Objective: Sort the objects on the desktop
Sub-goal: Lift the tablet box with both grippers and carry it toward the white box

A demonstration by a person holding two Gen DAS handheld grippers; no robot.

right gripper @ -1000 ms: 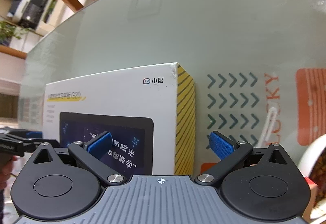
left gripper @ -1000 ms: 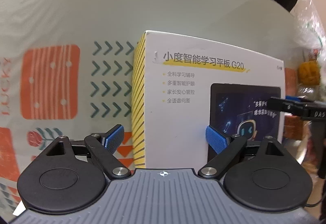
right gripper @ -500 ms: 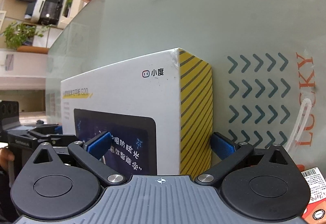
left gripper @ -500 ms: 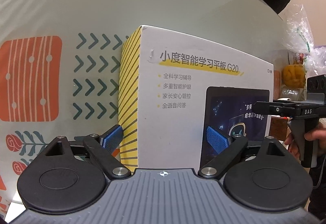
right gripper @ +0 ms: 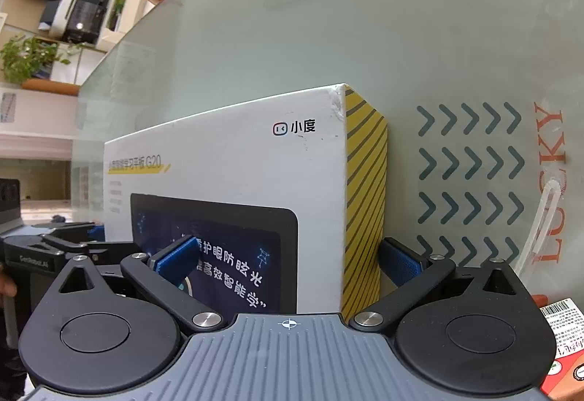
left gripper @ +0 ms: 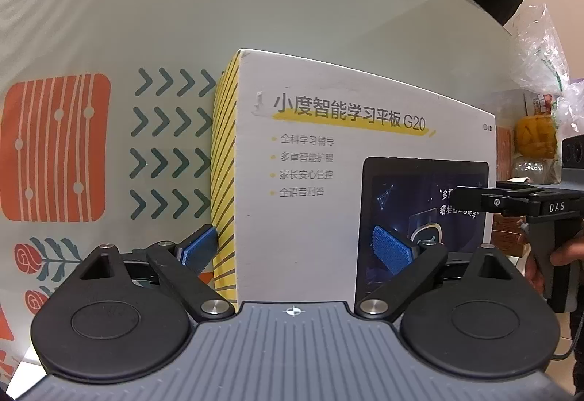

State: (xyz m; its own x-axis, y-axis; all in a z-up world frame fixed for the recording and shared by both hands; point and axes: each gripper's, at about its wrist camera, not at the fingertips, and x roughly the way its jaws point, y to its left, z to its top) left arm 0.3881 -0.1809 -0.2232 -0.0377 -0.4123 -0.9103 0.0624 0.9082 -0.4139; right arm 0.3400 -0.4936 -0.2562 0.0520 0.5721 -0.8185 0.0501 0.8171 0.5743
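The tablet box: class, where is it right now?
The tablet box lies on the patterned table, filling both wrist views, each yellow-striped end between one hand-held gripper's blue pads.

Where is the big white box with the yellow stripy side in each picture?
Left wrist view: the white box fills the middle and right, its yellow stripy edge facing left, between the left gripper fingers.
Right wrist view: the white box fills the middle and left, its stripy edge facing right, between the right gripper fingers.
Shared landmark: the green arrow pattern on the tablecloth beside the stripy edge.
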